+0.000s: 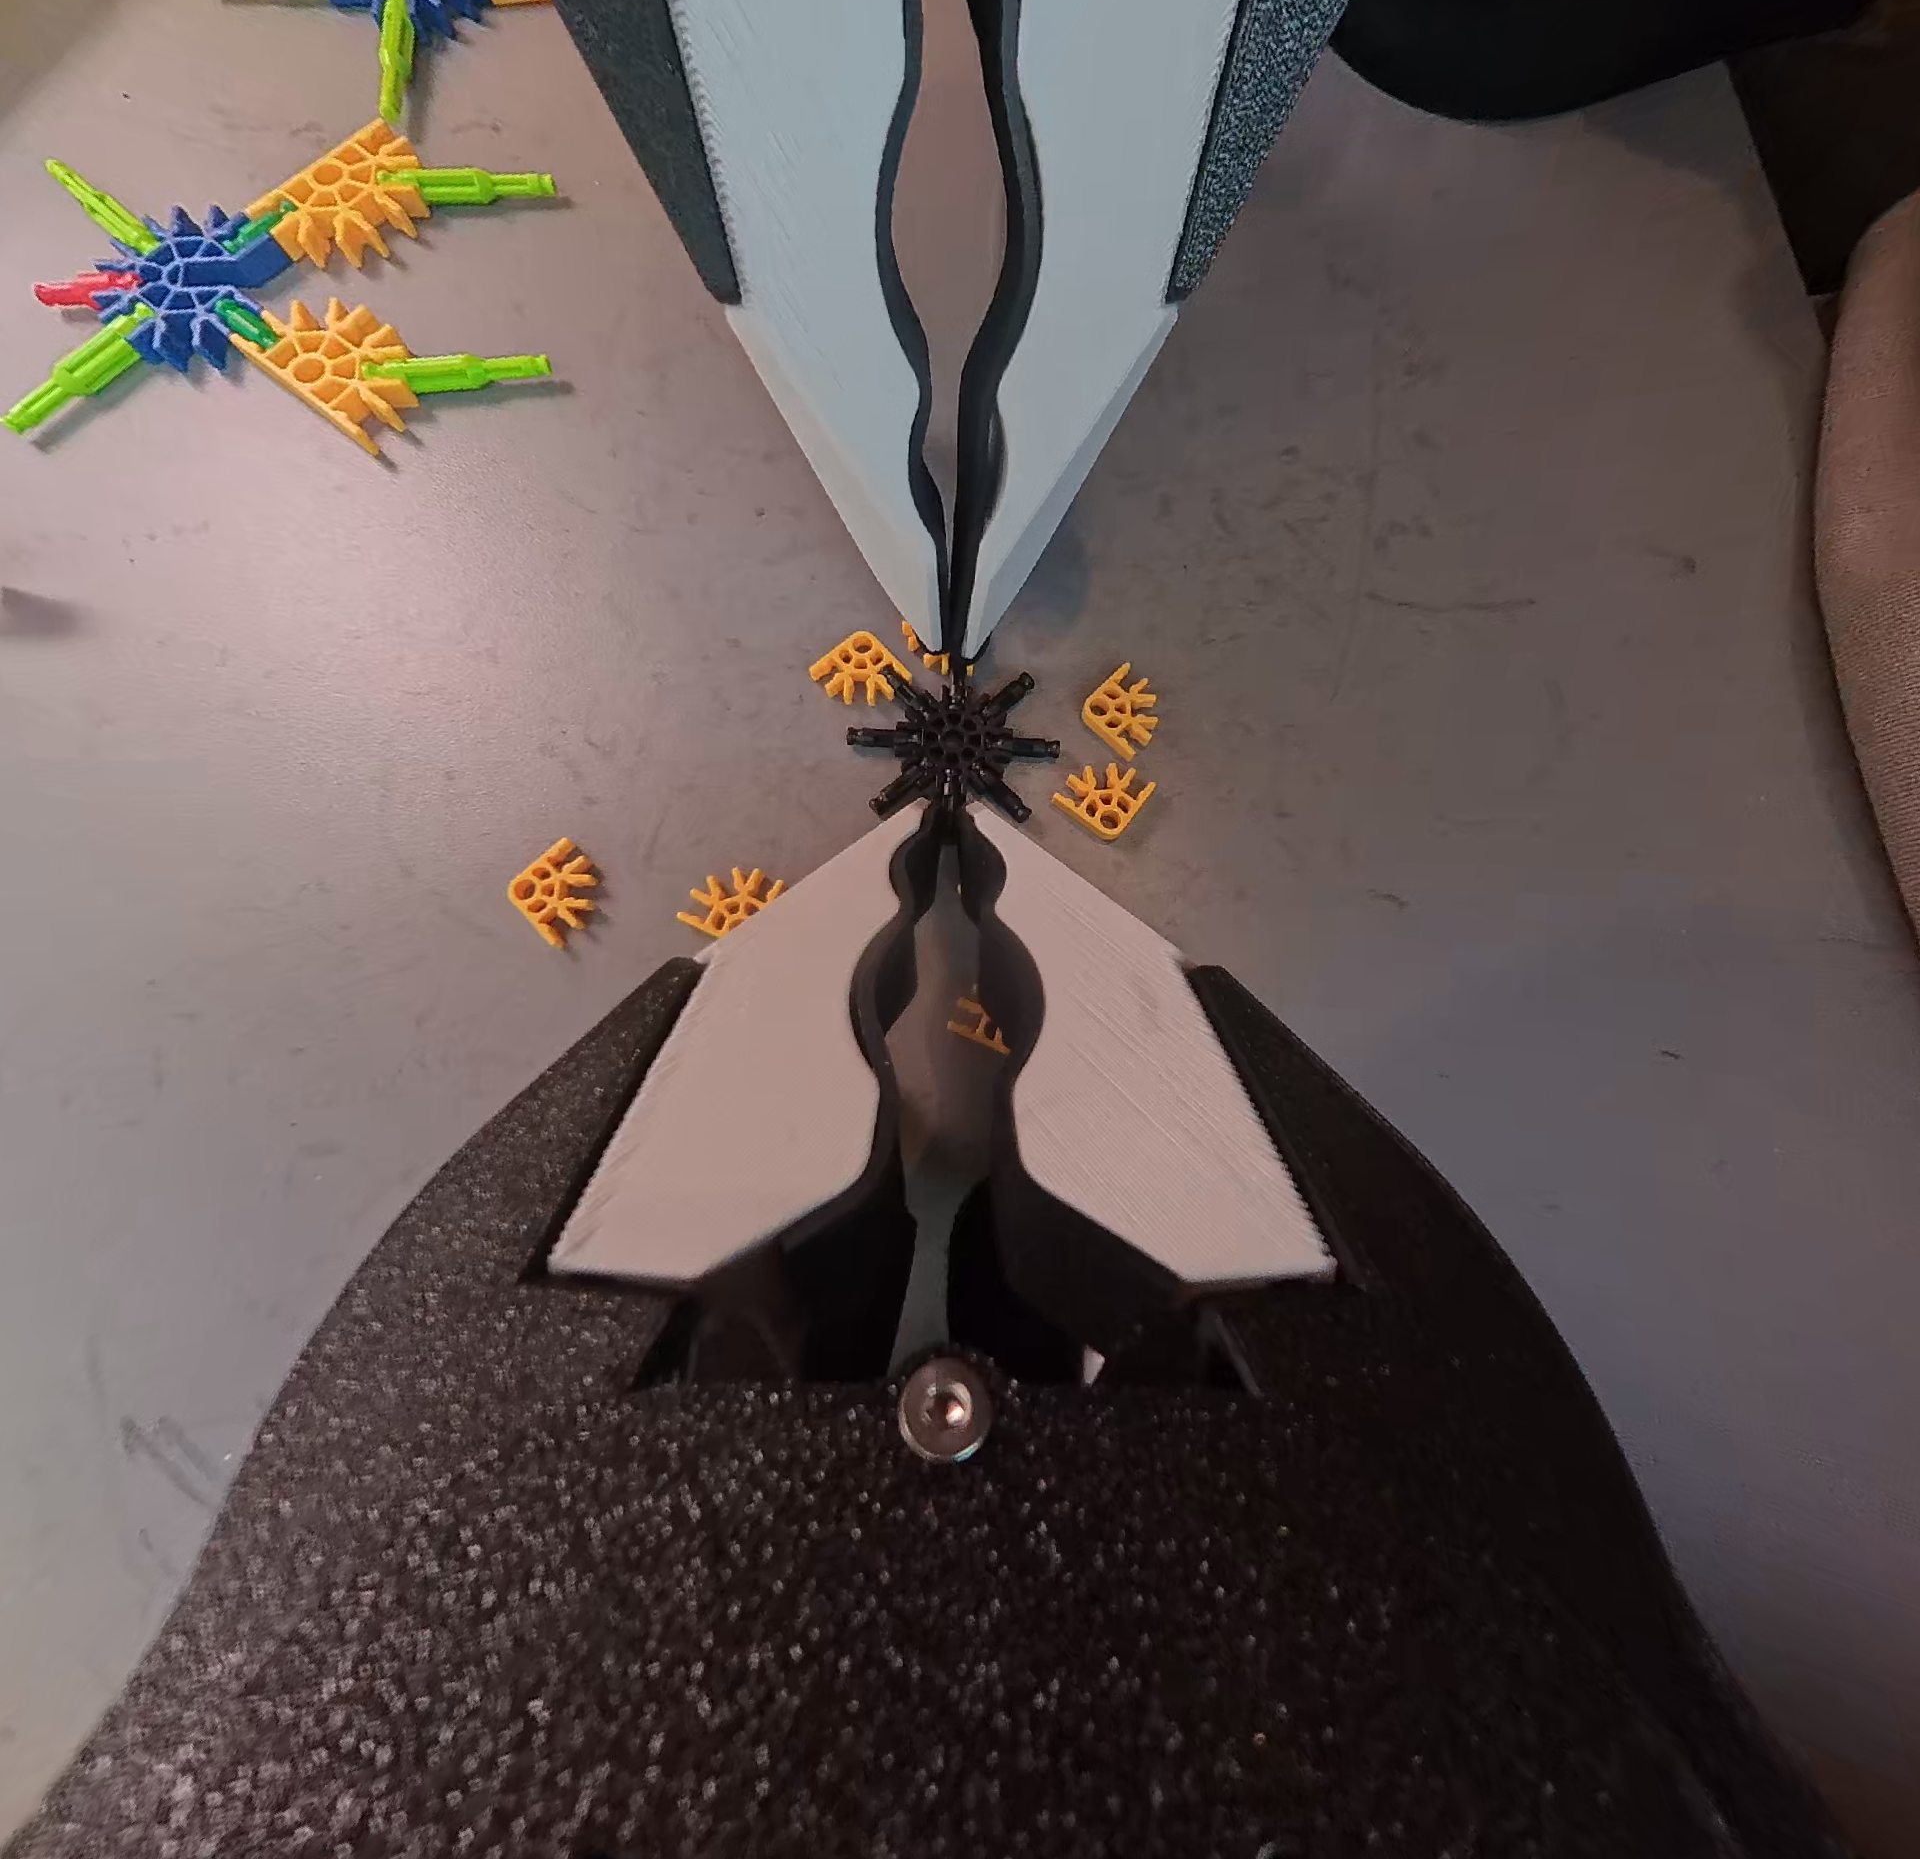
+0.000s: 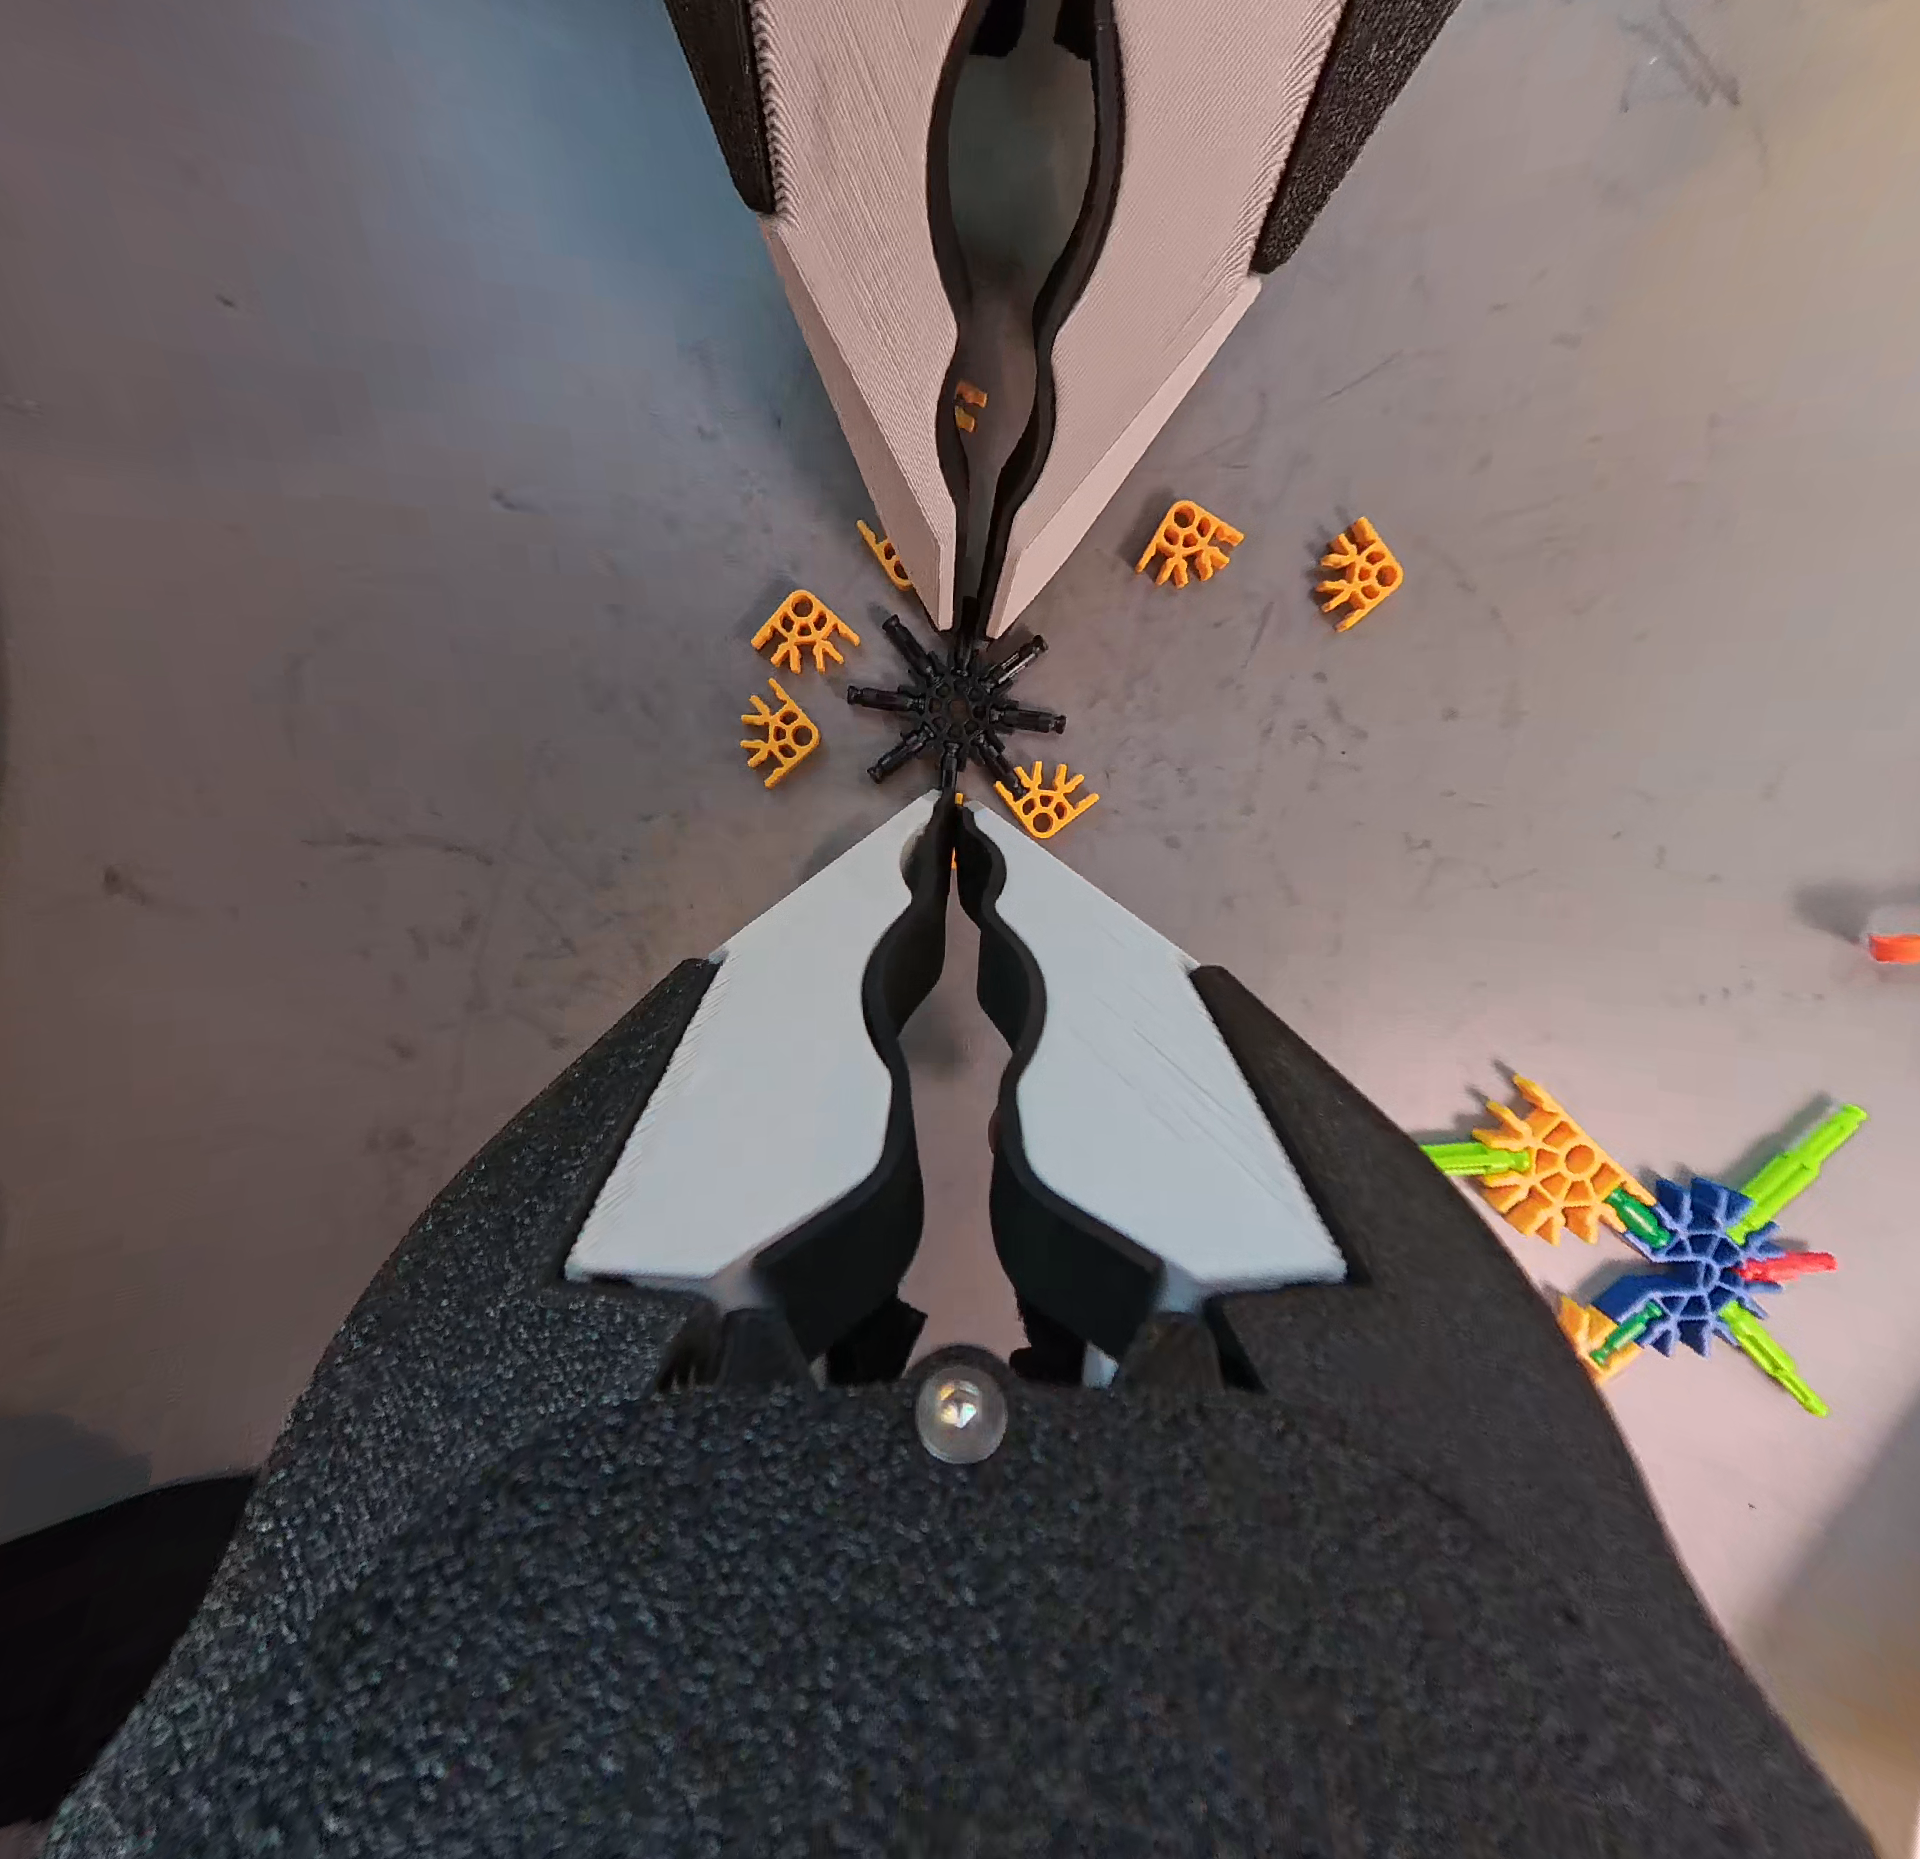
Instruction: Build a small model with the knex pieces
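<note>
Two grippers, left gripper [image 1: 948, 841] and right gripper [image 2: 951, 817], each pinched on the black spoked connector [image 1: 951, 741] among loose orange pieces [image 1: 1120, 708]

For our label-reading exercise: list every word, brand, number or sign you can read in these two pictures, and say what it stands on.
None. No writing shows in either view: not on the left gripper, the right gripper, the black star-shaped piece held between their tips, the small yellow connectors, the coloured built pieces or the grey table.
</note>
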`<state>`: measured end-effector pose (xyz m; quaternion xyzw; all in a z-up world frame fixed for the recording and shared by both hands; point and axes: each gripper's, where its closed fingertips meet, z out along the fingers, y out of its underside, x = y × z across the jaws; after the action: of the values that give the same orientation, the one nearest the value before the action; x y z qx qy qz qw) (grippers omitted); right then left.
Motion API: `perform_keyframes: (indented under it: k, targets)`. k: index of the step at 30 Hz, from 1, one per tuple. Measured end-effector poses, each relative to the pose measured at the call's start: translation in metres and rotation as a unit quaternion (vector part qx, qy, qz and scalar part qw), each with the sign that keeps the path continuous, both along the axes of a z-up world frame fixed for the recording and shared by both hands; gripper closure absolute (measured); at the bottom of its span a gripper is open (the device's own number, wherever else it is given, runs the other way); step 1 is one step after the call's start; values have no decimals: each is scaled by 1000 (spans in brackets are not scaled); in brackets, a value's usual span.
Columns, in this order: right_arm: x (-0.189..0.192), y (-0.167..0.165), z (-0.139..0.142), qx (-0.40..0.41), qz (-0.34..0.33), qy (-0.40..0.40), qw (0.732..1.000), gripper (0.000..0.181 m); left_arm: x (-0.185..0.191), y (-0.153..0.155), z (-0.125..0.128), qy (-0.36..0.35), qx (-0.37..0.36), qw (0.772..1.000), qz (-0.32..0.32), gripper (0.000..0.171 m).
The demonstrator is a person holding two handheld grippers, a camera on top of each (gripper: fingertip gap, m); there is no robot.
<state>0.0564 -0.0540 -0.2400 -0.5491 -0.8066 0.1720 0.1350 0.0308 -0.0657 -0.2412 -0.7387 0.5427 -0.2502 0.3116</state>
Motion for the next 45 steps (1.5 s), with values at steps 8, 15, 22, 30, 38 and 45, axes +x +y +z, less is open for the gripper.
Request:
perform_keyframes:
  k: [8, 15, 22, 30, 38, 45]
  targets:
    - [0, 0, 2, -5, 17, 22, 1000, 181, -2, -1, 0, -4, 5, 1000, 3, 168]
    - [-7, -9, 33, -64, 6, 148, 987, 170, -5, 4, 2, -5, 12, 1000, 12, 163]
    - [-26, -3, 36, -86, 10, 219, 972, 165, -18, 0, 18, -38, -3, 999, 24, 157]
    - [-27, 20, 39, -97, -42, 268, 958, 163, -30, -19, 8, 10, -10, 1000, 14, 148]
    - [-23, 17, 40, -86, -33, 264, 960, 163, -32, -17, 0, 23, -17, 999, 23, 156]
    - [-25, 15, 48, -37, -29, 274, 961, 163, -26, 7, 22, -50, 4, 995, 90, 157]
